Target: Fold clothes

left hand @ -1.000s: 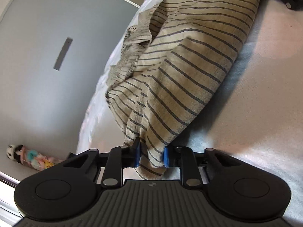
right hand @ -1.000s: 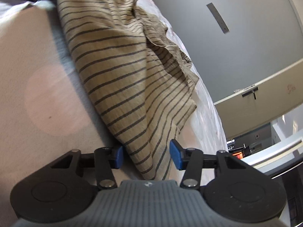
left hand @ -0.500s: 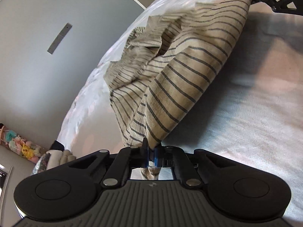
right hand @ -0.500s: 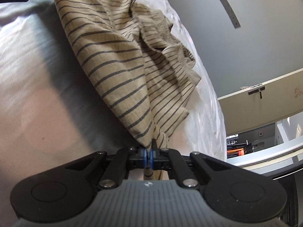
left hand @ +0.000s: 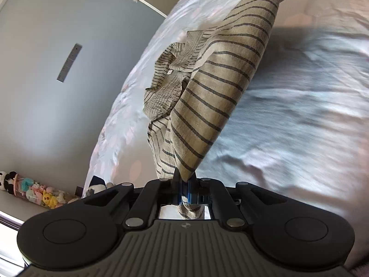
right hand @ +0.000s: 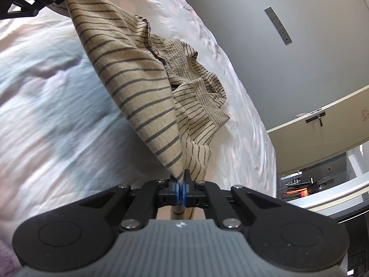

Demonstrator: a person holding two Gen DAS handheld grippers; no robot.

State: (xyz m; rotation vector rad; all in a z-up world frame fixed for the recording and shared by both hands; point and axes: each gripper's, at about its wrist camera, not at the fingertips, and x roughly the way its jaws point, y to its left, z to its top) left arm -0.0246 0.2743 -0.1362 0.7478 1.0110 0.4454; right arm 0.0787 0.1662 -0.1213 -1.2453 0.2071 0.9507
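The left gripper (left hand: 184,190) has its jaws clenched on one corner of the striped garment (left hand: 214,97), and the right gripper (right hand: 180,192) is clenched on another corner of it. The cloth hangs stretched between the two above the bed (left hand: 299,120), its far part bunched on the sheet towards the bed's far edge.

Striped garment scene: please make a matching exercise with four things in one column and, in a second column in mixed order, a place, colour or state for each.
Things:
1. striped garment
2. bed sheet
3. soft toys
4. left gripper

Descriptions:
A. pale, wrinkled, under the cloth
B. shut on a corner of cloth
C. beige with dark lines, pinched at two ends
D. colourful row by the wall

Pairs: 1-C, 2-A, 3-D, 4-B
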